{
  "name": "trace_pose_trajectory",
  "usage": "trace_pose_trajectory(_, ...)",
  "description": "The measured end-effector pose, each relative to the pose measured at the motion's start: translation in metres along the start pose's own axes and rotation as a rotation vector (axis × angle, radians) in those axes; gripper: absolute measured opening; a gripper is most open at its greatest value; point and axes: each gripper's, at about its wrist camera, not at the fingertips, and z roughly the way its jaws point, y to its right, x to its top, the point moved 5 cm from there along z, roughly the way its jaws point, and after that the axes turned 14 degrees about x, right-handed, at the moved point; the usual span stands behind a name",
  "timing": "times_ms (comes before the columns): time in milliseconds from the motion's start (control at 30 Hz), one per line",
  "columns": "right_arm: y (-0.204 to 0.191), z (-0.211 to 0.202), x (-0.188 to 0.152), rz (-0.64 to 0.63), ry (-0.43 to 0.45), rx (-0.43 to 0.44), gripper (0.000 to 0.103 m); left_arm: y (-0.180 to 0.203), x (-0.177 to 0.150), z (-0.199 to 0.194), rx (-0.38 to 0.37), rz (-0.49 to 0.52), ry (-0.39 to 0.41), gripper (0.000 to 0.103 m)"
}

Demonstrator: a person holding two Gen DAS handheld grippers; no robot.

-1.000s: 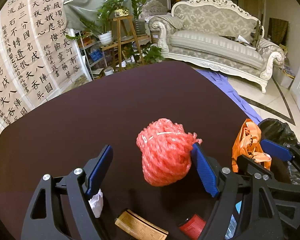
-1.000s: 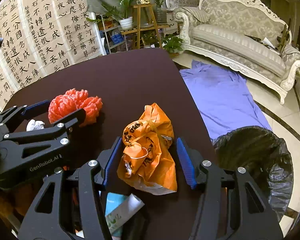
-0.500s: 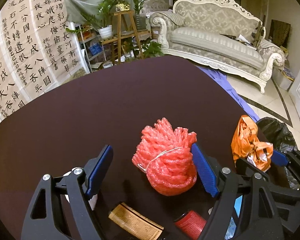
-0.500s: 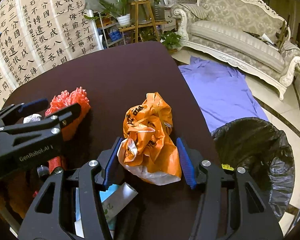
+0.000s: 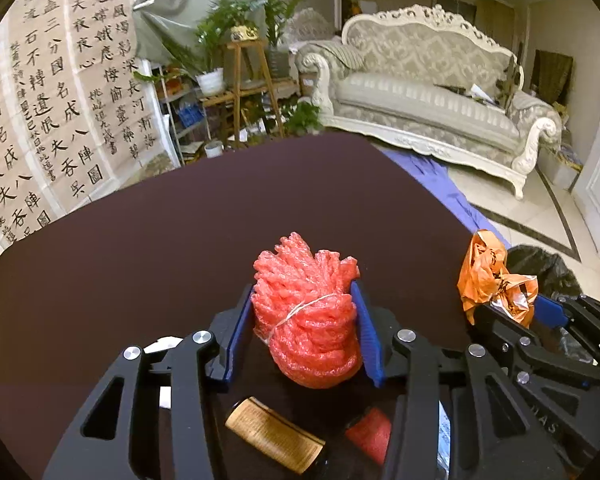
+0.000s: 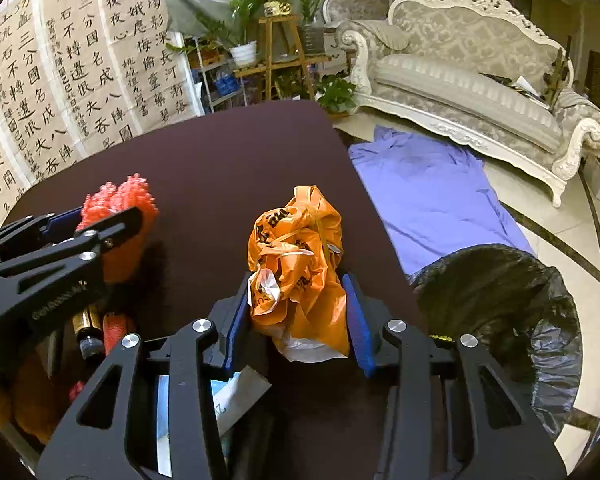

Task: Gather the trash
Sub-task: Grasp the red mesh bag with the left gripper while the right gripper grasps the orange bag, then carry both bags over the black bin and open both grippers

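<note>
Left wrist view: left gripper closing, pads pressed against red foam net bundle at lower centre. Right wrist view: right gripper closing, squeezing orange plastic bag mid-frame. Grasping step, apparently. Next: lift both, carry to black-lined bin at lower right.

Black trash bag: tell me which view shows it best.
The right wrist view: the black trash bag gapes open on the floor beside the table. The left wrist view catches only a sliver behind the orange bag.
</note>
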Motion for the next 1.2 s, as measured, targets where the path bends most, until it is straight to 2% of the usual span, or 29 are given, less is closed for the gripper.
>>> trace_pose_trajectory(233, 0.008, -0.031, -0.003, 0.001, 0.05, -0.036, 0.042, -0.003, 0.004, -0.036, -0.015, -0.017, 0.066, 0.046)
trace_pose_trajectory(400, 0.024, -0.058, -0.009, 0.022, 0.084, -0.083, 0.042, 0.009, 0.003, -0.063, -0.053, -0.029, 0.108, 0.046)
trace_pose_trajectory(533, 0.046, -0.08, -0.018, 0.04, 0.107, -0.153, 0.042, 0.032, 0.001, -0.081, -0.088, -0.011, 0.14, 0.046)
trace_pose_trajectory(767, 0.089, -0.108, -0.038, 0.105, 0.129, -0.224, 0.042, 0.083, -0.006, -0.092, -0.155, 0.042, 0.154, 0.046)
trace_pose_trajectory(1200, 0.146, -0.12, -0.06, 0.184, 0.135, -0.288, 0.042, 0.161, -0.013, -0.083, -0.18, 0.134, 0.157, 0.046)
